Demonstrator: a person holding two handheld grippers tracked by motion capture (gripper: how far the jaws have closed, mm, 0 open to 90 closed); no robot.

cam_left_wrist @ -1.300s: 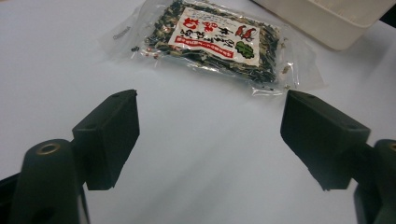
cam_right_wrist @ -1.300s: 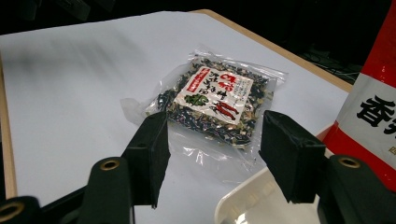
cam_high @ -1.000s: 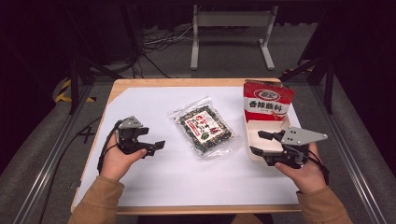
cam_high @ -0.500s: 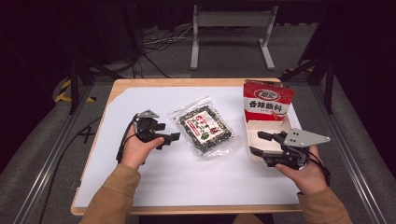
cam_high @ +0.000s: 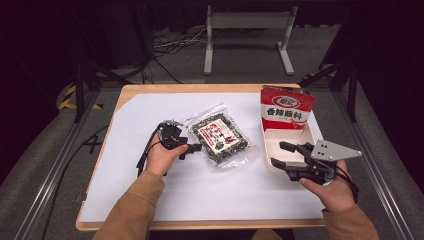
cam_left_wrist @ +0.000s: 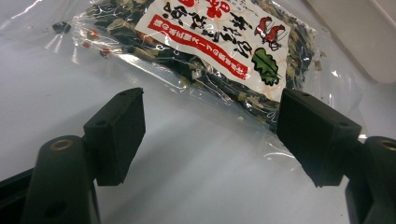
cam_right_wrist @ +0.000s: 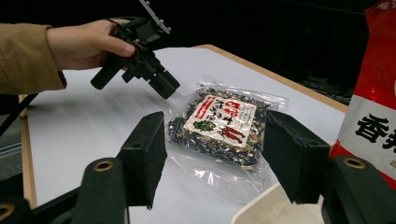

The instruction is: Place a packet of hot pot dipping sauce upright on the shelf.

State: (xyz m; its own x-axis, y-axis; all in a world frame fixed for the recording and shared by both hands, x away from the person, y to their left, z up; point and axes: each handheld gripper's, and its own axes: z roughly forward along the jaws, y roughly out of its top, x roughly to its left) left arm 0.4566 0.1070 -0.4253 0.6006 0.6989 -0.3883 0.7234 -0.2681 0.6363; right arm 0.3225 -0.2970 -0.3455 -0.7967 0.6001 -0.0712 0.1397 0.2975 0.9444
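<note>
- Clear packet [cam_high: 218,136] of dark dried mix with white-and-red label: flat on white table sheet [cam_high: 150,107], just ahead of left gripper's fingertips; in left gripper view [cam_left_wrist: 219,51], near edge of its clear film lies just beyond both pads, film corner close beside the right-hand pad [cam_left_wrist: 317,135], no contact discernible.
- Left gripper [cam_high: 192,148]: held low and tilted down toward packet's near-left edge; jaws have just been closing, yet stand apart with bare sheet between them and nothing gripped; seen from right gripper view [cam_right_wrist: 161,84] as a black tool in a hand, tip just short of packet [cam_right_wrist: 223,125].
- Left hand [cam_high: 161,155]: wrapped round gripper body, tan sleeve behind, cable trailing beside wrist.
- Right gripper [cam_high: 281,154]: to the right of packet, well apart from it; jaws wide, holding nothing; fingertips over near-left corner of white tray [cam_high: 309,134]; grey three-cornered plate on top.
- Right hand [cam_high: 330,189]: behind gripper, near table's front edge.
- White tray: beside packet's right side, its rim corner below right gripper's pads in right gripper view [cam_right_wrist: 261,207].
- Red-and-white bag [cam_high: 286,107] with printed characters: upright at tray's far end, beyond right gripper's fingertips; close beside right-hand pad in right gripper view [cam_right_wrist: 373,116].
- Wooden table [cam_high: 200,89]: edge showing round white sheet.
</note>
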